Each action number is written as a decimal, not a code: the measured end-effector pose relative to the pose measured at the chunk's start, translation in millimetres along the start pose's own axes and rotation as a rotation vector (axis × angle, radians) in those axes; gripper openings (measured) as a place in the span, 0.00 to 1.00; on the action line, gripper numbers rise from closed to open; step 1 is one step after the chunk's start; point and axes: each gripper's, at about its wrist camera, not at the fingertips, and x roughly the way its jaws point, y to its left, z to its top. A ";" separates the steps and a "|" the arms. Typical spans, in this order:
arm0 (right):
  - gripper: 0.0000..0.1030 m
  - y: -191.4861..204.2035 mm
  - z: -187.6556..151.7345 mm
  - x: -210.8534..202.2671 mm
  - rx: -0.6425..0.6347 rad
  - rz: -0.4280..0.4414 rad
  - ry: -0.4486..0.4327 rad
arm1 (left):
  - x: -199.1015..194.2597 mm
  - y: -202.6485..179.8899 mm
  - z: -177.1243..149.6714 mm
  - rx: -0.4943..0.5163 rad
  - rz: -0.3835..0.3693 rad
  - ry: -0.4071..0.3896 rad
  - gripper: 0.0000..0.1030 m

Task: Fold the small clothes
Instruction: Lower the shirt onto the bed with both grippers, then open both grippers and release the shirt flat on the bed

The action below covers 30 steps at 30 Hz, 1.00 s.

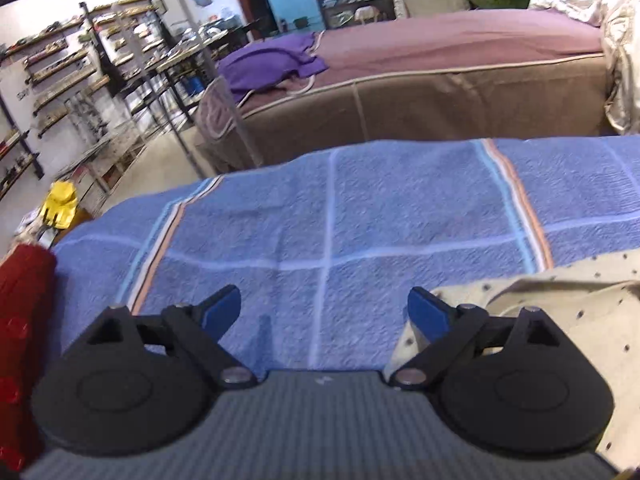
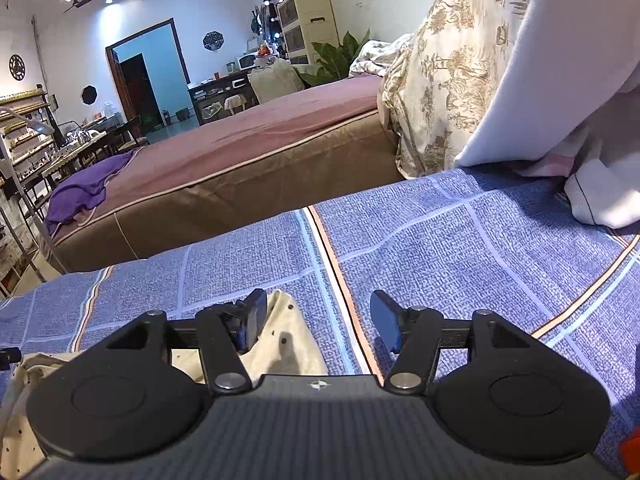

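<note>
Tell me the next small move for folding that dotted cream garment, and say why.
Probably bring the left gripper right and down onto the near edge of the dotted cream garment. Both grippers are open and empty; the garment lies on the blue checked cover beside the left gripper's right finger, and partly under the right gripper.

The left tongs [image 1: 324, 312], spread wide, hover over the blue blanket [image 1: 360, 208] beside a cream dotted garment [image 1: 560, 304].
</note>
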 end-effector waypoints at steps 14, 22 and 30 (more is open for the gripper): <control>0.25 111.2 -51.8 46.2 -0.541 0.280 0.194 | -48.9 -36.2 -83.0 0.118 -0.181 0.035 0.91; 0.48 119.0 15.3 115.3 -0.384 0.124 0.131 | 11.5 -9.8 -25.9 0.034 0.049 0.010 1.00; 0.91 89.2 8.6 38.3 -0.109 0.271 0.058 | -27.2 18.3 -32.4 -0.059 -0.028 -0.014 1.00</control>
